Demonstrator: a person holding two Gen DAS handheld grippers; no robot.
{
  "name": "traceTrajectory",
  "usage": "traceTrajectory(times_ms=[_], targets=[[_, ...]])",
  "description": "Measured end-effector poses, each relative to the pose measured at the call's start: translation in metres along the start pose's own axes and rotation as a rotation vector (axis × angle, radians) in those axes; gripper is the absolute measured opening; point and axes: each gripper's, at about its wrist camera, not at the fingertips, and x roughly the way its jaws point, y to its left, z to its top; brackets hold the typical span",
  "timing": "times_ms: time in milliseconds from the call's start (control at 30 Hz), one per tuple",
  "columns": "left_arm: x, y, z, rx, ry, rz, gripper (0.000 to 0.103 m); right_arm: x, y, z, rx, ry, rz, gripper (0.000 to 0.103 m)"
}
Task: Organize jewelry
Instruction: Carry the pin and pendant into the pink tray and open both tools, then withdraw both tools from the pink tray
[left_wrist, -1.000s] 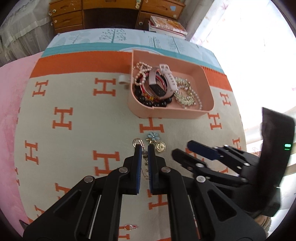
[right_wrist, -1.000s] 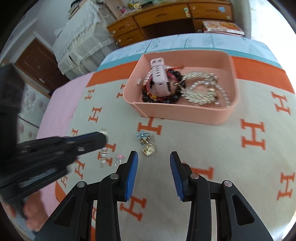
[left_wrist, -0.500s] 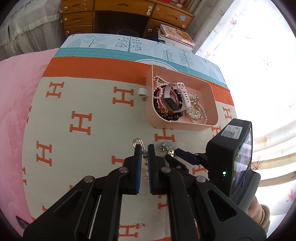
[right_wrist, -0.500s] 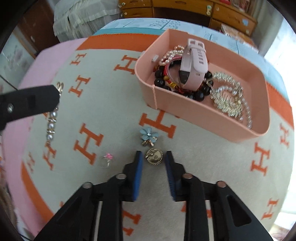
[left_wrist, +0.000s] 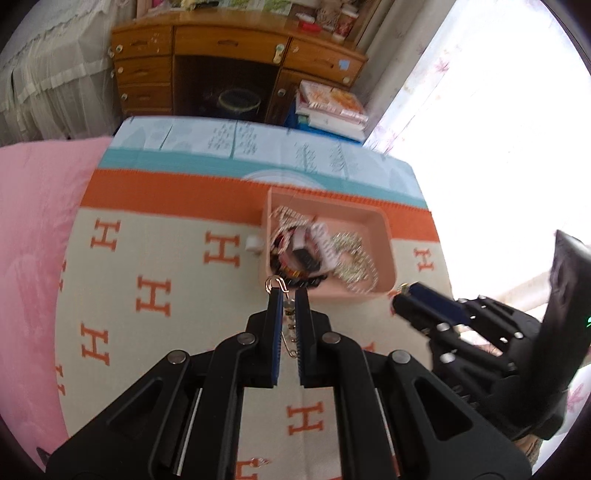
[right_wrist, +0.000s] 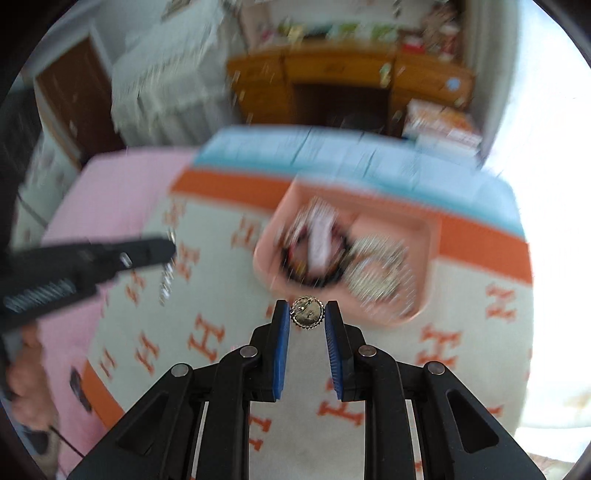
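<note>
Hand-held gripper pair both loaded, heading for the tray

My right hand-held gripper (right_wrist: 307, 314) pinches a round gold charm (right_wrist: 307, 312) between its pads; my left hand-held gripper (left_wrist: 289, 301) is pressed together on a beaded chain (left_wrist: 290, 325) with its clasp poking out. I judge the job mostly done: the pink tray (left_wrist: 388, 236), near the bed's far right corner, already holds the watch, beads and pearls. One small piece (left_wrist: 258, 461) lies on the blanket (left_wrist: 155, 258).

Blown-out window (left_wrist: 498, 129) glare, motion blur, fisheye warping.
</note>
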Motion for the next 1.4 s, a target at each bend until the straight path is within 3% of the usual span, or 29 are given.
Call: traceTrajectory(times_ms=[167,300,467,667,800,1033,1400], targets=[[-0.003,-0.031,0.029,0.020,-0.069,-0.057,0.004,-0.052,-0.037,0.036,0.091,-0.131,-0.014,0.019],[0.016,-0.049,0.046,0.034,-0.119,-0.109,0.004,-0.051,-0.056,0.053,0.127,-0.129,-0.018,0.019],[0.072,-0.066,0.060,0.060,-0.092,-0.137,0.004,0.000,-0.083,0.058,0.196,-0.037,-0.020,0.019],[0.131,-0.071,0.062,0.085,-0.034,-0.105,0.004,0.069,-0.100,0.052,0.264,0.023,-0.039,0.019],[0.152,-0.064,0.060,0.085,0.024,-0.063,0.005,0.092,-0.108,0.052,0.253,0.034,-0.104,0.023],[0.134,-0.048,0.052,0.095,0.022,-0.078,0.005,0.107,-0.115,0.048,0.250,0.016,-0.098,0.026],[0.064,-0.029,0.016,0.153,0.018,-0.039,0.005,0.038,-0.089,0.009,0.208,-0.020,-0.024,0.034]])
